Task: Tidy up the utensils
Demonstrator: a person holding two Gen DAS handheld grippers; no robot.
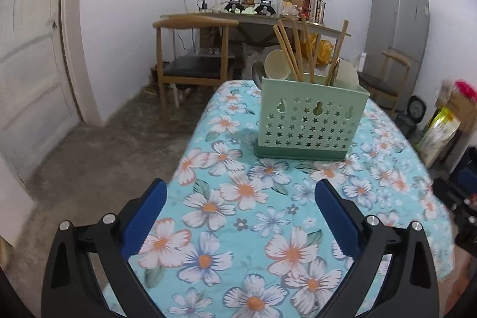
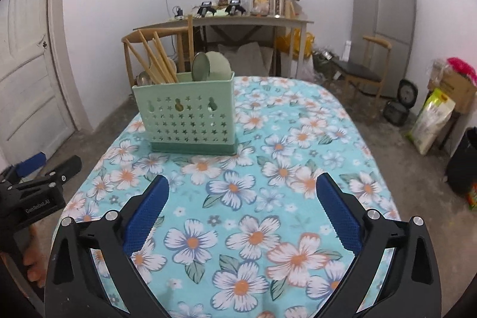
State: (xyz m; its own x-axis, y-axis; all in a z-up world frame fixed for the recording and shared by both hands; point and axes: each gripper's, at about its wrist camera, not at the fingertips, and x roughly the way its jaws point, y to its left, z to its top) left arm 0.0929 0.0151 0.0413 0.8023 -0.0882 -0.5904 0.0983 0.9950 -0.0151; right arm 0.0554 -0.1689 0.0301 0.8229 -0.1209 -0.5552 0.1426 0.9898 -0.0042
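Observation:
A mint-green utensil holder (image 1: 310, 118) with star-shaped holes stands upright on the floral tablecloth (image 1: 253, 198). Several wooden chopsticks (image 1: 290, 52), a metal spoon (image 1: 258, 73) and pale spoons (image 1: 275, 63) stick out of its top. My left gripper (image 1: 241, 192) hovers over the near part of the table, open and empty, well short of the holder. In the right wrist view the same holder (image 2: 186, 116) sits at the left with chopsticks (image 2: 161, 61) and green spoons (image 2: 211, 66) in it. My right gripper (image 2: 243, 189) is open and empty above the cloth. The left gripper (image 2: 44, 184) shows at the left edge there.
The table edge drops to a concrete floor on both sides. Behind stand a wooden chair (image 1: 190, 61), a cluttered desk (image 2: 238, 17), a second chair (image 2: 363, 70), a grey fridge (image 2: 384, 23), and bags and a rice cooker (image 2: 399, 106) at the right. A white door (image 1: 26, 73) is at the left.

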